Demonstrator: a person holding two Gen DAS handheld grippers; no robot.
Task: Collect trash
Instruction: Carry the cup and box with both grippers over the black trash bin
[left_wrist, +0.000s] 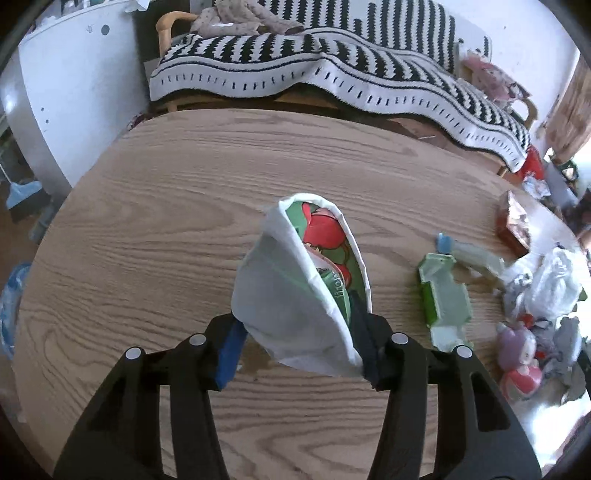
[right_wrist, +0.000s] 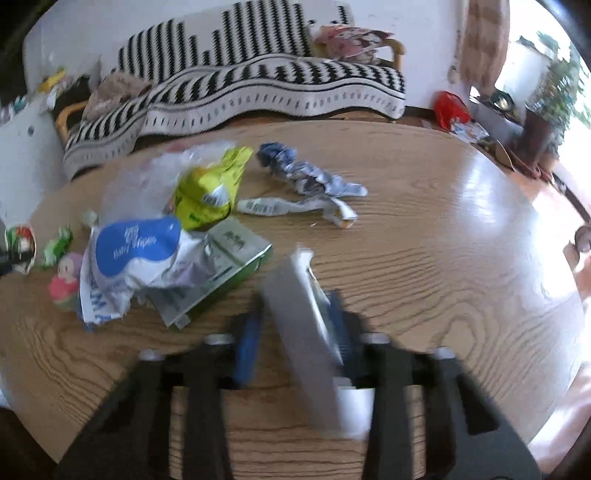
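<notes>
In the left wrist view my left gripper (left_wrist: 299, 347) is shut on a squashed white paper cup (left_wrist: 291, 295) with a red and green print inside, held above the wooden table (left_wrist: 147, 221). In the right wrist view my right gripper (right_wrist: 295, 332) holds a grey-white flat carton (right_wrist: 306, 332), blurred by motion, against its right finger; the left finger stands apart from it. On the table lie a baby wipes pack (right_wrist: 136, 254), a yellow-green snack bag (right_wrist: 210, 188), a green flattened box (right_wrist: 221, 269) and crumpled silver wrappers (right_wrist: 310, 177).
A sofa with a black-and-white striped blanket (left_wrist: 332, 66) stands behind the table. A green carton (left_wrist: 443, 295), a red-brown packet (left_wrist: 513, 225), a white plastic bag (left_wrist: 554, 284) and small toy figures (left_wrist: 517, 354) lie at the table's right in the left wrist view.
</notes>
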